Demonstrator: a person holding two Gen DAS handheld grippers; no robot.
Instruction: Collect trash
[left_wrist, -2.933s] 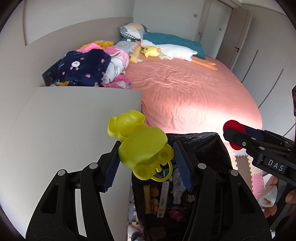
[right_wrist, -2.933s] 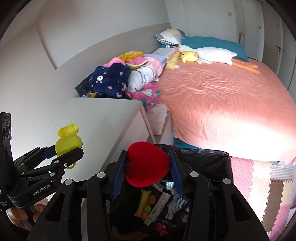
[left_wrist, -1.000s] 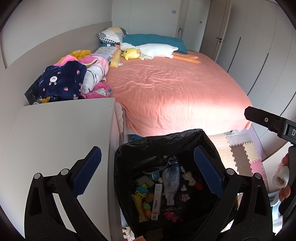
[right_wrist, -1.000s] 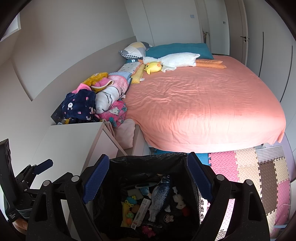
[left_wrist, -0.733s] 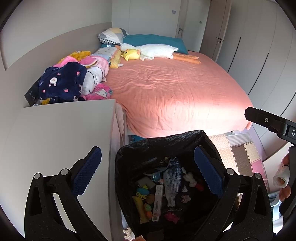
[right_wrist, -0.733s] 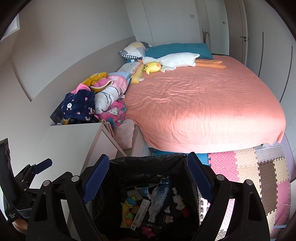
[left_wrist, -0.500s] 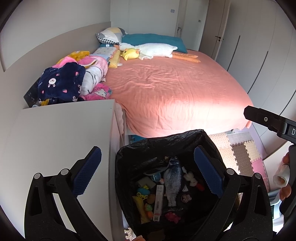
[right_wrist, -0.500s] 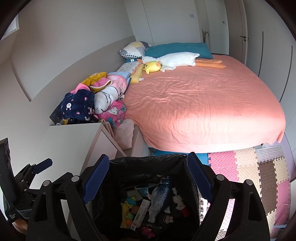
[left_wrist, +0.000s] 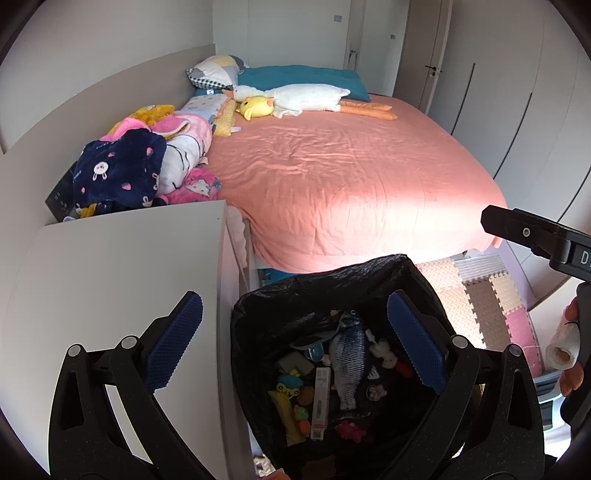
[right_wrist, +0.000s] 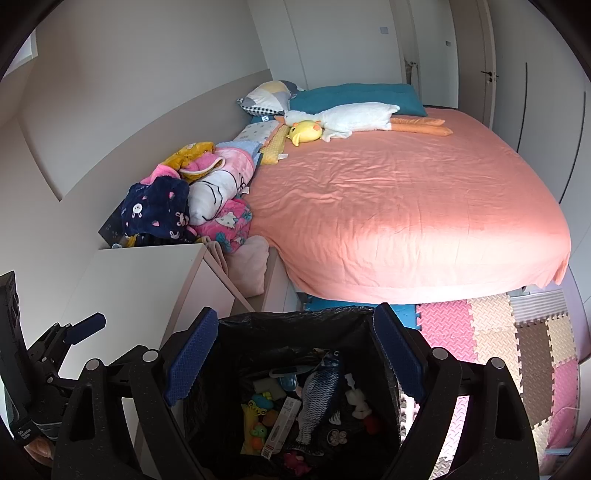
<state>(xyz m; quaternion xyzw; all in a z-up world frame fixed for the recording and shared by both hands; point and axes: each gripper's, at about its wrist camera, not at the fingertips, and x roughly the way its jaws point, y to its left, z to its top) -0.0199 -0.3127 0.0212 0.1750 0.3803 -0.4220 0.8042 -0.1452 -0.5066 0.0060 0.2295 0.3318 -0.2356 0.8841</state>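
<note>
Right tool (left_wrist: 524, 232): only one arm shows in the left wrist view, cut by the right edge. Hand (left_wrist: 569, 354) beneath it mostly cropped. Small items under the left tool in the bin (left_wrist: 258, 306) too small to identify; bin base hidden.

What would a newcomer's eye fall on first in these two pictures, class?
The broad salmon-pink bedspread fills the middle of the room. A long white plush goose with orange legs lies across its far end, by the pillows. In the foreground, a black-lined bin of small colourful toys sits below both open grippers.
</note>
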